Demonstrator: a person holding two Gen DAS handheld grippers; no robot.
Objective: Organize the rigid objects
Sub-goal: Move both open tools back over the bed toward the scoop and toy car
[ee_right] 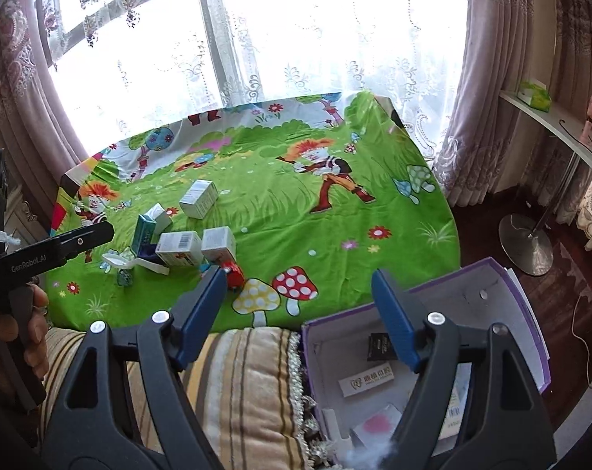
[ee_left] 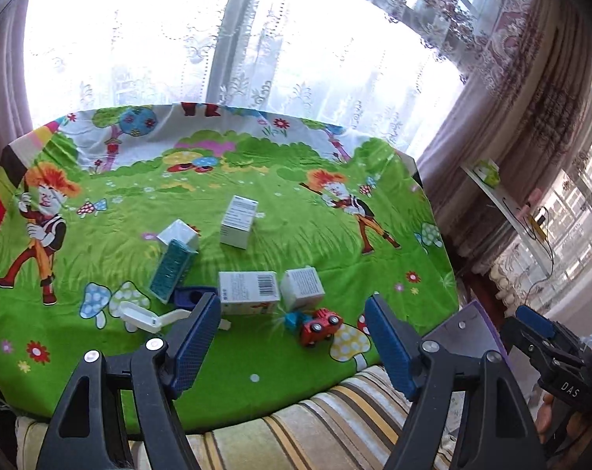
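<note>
Left claw (ee_left: 292,337) wide, empty | right claw (ee_right: 300,309) wide, empty | cardboard boxes (ee_left: 249,291), toy car (ee_left: 319,327) on cloth (ee_left: 257,360) | purple box (ee_right: 523,337) beside

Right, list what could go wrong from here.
1. The boxes lie packed together, so open fingers reaching for one may knock its neighbours.
2. The toy car lies tipped near the cloth's front edge and might roll off if nudged.
3. The purple bin already holds items, so dropped pieces may land askew.
</note>
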